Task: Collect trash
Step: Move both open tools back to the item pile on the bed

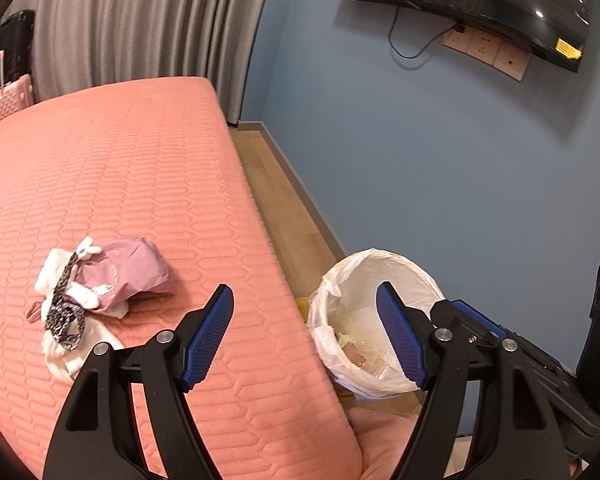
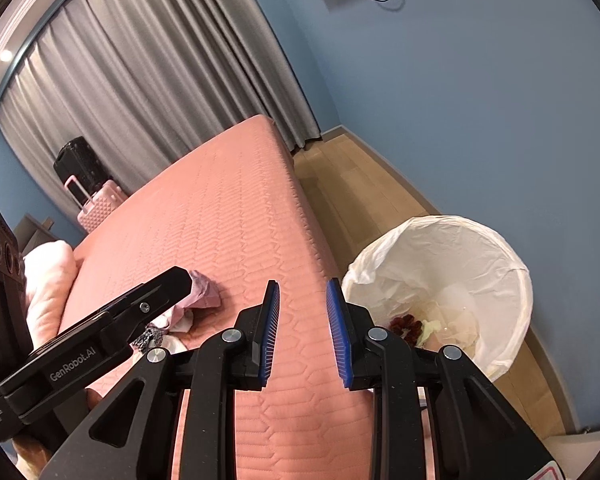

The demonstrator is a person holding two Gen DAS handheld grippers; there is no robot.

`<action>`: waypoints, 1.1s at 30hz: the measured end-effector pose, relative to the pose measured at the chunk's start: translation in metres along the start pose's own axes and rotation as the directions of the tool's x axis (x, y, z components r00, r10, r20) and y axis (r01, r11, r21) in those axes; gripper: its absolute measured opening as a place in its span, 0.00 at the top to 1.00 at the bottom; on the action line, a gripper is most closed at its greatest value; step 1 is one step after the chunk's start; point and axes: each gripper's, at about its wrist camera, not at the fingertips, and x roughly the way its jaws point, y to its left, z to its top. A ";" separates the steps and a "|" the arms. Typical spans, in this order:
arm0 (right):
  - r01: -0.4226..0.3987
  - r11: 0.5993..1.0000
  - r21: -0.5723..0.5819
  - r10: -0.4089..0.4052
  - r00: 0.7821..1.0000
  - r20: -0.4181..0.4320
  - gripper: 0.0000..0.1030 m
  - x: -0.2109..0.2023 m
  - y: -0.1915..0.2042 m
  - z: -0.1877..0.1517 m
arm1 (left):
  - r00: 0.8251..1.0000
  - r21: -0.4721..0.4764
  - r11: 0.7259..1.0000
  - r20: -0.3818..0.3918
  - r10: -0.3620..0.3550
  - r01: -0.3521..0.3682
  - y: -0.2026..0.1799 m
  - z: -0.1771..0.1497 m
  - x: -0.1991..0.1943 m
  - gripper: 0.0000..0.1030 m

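Observation:
A pile of trash lies on the pink bed: a crumpled purple bag, white tissues and a black-and-white patterned strap. A bin with a white liner stands on the floor beside the bed, with scraps at its bottom. My left gripper is open and empty, over the bed edge between the pile and the bin. My right gripper is open with a narrow gap and empty, over the bed edge left of the bin. The purple bag shows partly behind the left gripper's finger.
Wooden floor runs between the bed and the blue wall. A TV hangs on the wall above sockets. Grey curtains close the far end. A pink suitcase and a black one stand beyond the bed.

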 end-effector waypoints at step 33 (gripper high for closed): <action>-0.173 0.942 -0.287 0.097 0.961 -0.261 0.70 0.105 0.202 -0.073 | 0.974 -0.359 0.906 -0.059 0.218 -0.225 0.226 -0.067 -0.048 0.32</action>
